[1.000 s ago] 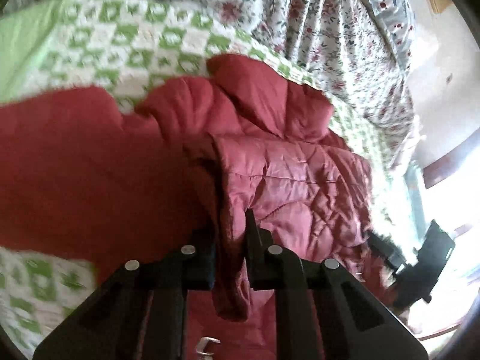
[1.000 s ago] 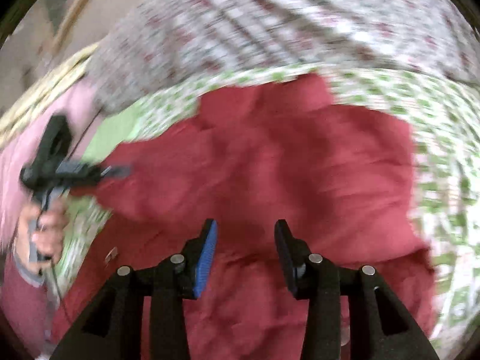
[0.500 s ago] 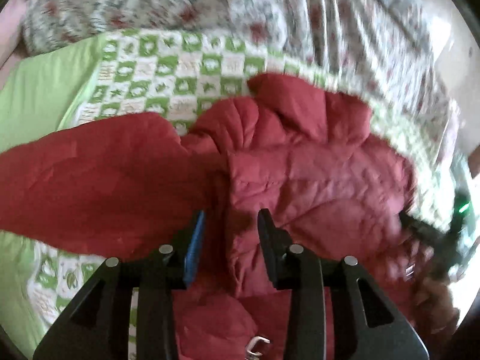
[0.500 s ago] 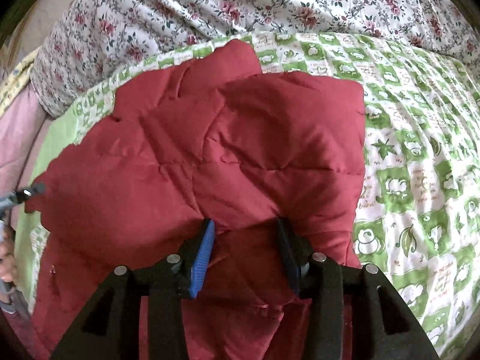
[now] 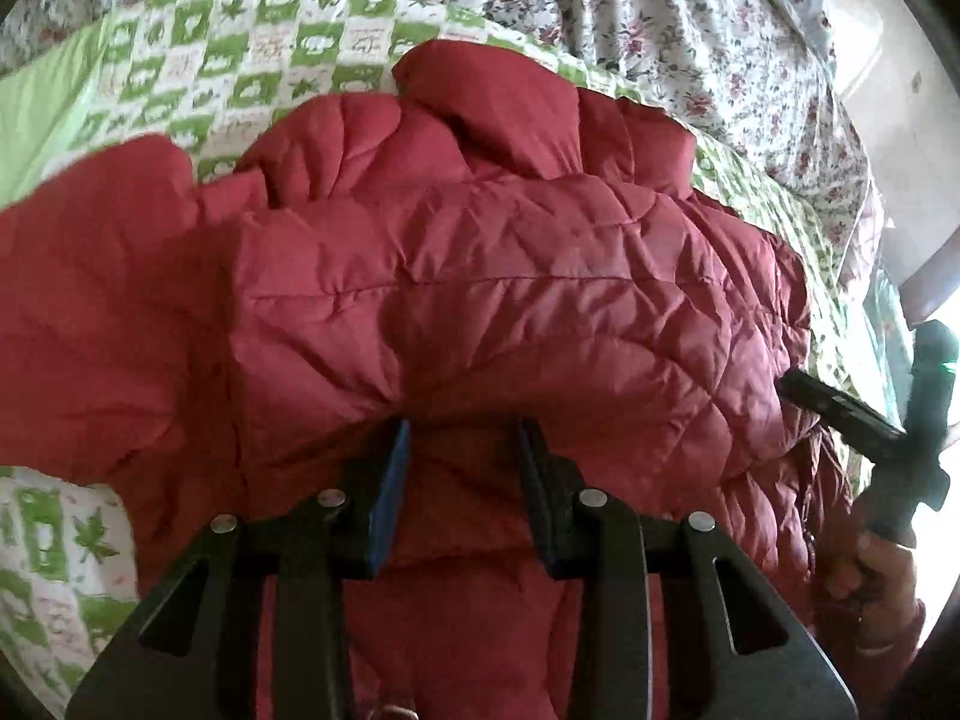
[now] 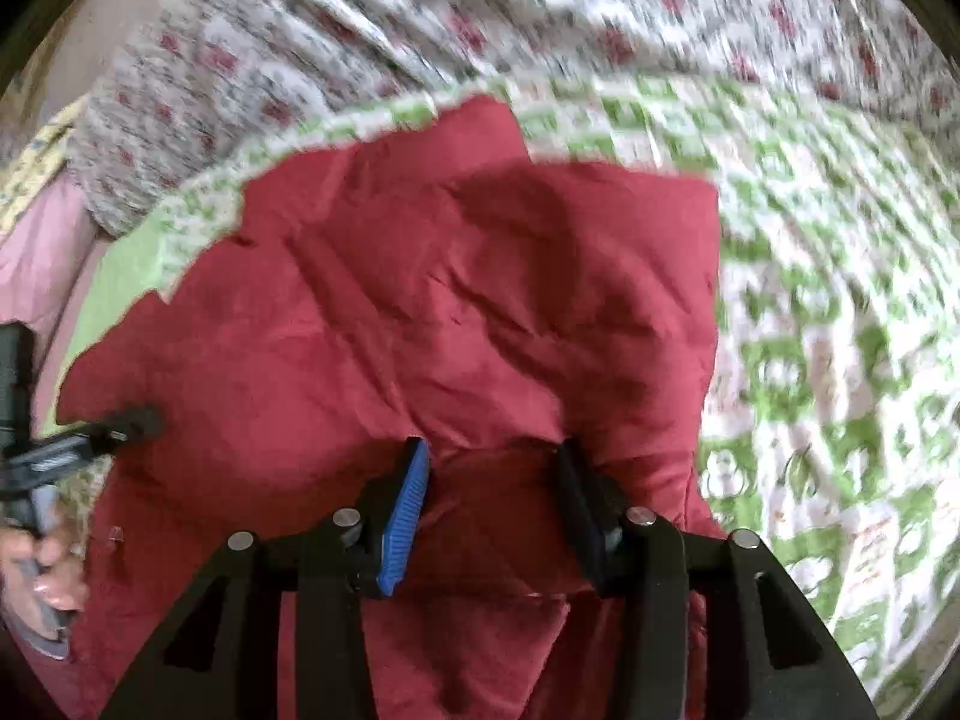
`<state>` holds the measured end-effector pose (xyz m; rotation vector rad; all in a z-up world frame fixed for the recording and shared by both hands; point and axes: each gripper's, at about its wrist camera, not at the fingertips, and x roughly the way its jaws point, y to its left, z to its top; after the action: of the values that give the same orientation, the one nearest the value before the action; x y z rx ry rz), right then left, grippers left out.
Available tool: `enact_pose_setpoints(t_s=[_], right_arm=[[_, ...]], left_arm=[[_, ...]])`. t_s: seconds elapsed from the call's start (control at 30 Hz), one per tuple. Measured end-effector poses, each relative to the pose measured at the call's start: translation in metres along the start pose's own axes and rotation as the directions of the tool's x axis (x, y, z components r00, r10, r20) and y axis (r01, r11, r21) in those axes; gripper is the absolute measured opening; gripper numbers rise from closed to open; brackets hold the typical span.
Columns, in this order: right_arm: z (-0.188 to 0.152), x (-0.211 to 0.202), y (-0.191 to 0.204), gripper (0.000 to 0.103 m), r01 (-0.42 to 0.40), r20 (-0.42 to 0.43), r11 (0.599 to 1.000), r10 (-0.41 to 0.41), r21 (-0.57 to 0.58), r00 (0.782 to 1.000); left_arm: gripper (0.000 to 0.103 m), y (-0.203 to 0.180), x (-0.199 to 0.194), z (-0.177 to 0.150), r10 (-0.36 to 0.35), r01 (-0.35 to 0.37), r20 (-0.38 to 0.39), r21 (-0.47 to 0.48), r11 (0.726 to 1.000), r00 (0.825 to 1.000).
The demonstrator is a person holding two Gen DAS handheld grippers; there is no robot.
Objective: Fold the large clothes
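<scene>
A red quilted padded jacket (image 5: pixel 510 300) lies on the bed, one side folded over the body, its collar at the far end. My left gripper (image 5: pixel 462 438) is open and empty, its tips at the folded panel's near edge. In the right wrist view the same jacket (image 6: pixel 450 312) fills the middle. My right gripper (image 6: pixel 492 456) is open and empty, its tips at the near edge of the fold. The right gripper also shows at the right edge of the left wrist view (image 5: pixel 840 414). The left gripper shows at the left edge of the right wrist view (image 6: pixel 90 438).
A green and white patterned quilt (image 5: pixel 198 60) covers the bed under the jacket and shows in the right wrist view (image 6: pixel 810 330). A floral bedcover (image 5: pixel 660 18) is bunched along the far side. A pink cloth (image 6: pixel 36 252) lies at the left.
My left gripper let go of the jacket's edge and opened. The panel it held now lies folded over the body. Both grippers have come closer to the fold's near edge.
</scene>
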<state>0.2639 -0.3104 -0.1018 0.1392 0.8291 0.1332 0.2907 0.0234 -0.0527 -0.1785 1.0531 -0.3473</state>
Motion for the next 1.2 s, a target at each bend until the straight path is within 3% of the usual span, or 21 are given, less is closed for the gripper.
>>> enact_pose_setpoints(t_s=[0.13, 0.3, 0.47, 0.8, 1.07, 1.2], right_arm=[[0.011, -0.008, 0.022, 0.049, -0.012, 0.036, 0.998, 0.014, -0.065, 0.999], [0.007, 0.043, 0.023, 0.05, 0.053, -0.082, 0.994, -0.061, -0.095, 0.995], [0.0, 0.048, 0.012, 0.05, 0.029, -0.059, 0.997, -0.033, -0.067, 0.998], [-0.001, 0.05, 0.016, 0.05, 0.047, -0.052, 0.996, -0.051, -0.08, 0.997], [-0.002, 0.009, 0.021, 0.05, 0.016, 0.008, 0.999, -0.016, -0.032, 1.0], [-0.007, -0.017, 0.036, 0.054, -0.032, 0.035, 0.998, 0.034, -0.046, 0.999]], left_arm=[[0.034, 0.003, 0.003, -0.004, -0.014, 0.014, -0.002, -0.018, 1.0, 1.0], [0.033, 0.007, 0.005, -0.007, -0.037, 0.037, 0.0, -0.029, 0.999, 0.999], [0.033, 0.015, 0.009, -0.01, -0.068, 0.068, 0.012, -0.049, 0.996, 0.998], [0.032, 0.025, 0.013, -0.011, -0.101, 0.102, 0.021, -0.088, 0.991, 0.995], [0.033, 0.033, -0.023, -0.019, -0.081, 0.09, 0.065, -0.148, 0.985, 0.995], [0.042, 0.05, -0.046, -0.027, -0.051, 0.072, 0.106, -0.205, 0.976, 0.993]])
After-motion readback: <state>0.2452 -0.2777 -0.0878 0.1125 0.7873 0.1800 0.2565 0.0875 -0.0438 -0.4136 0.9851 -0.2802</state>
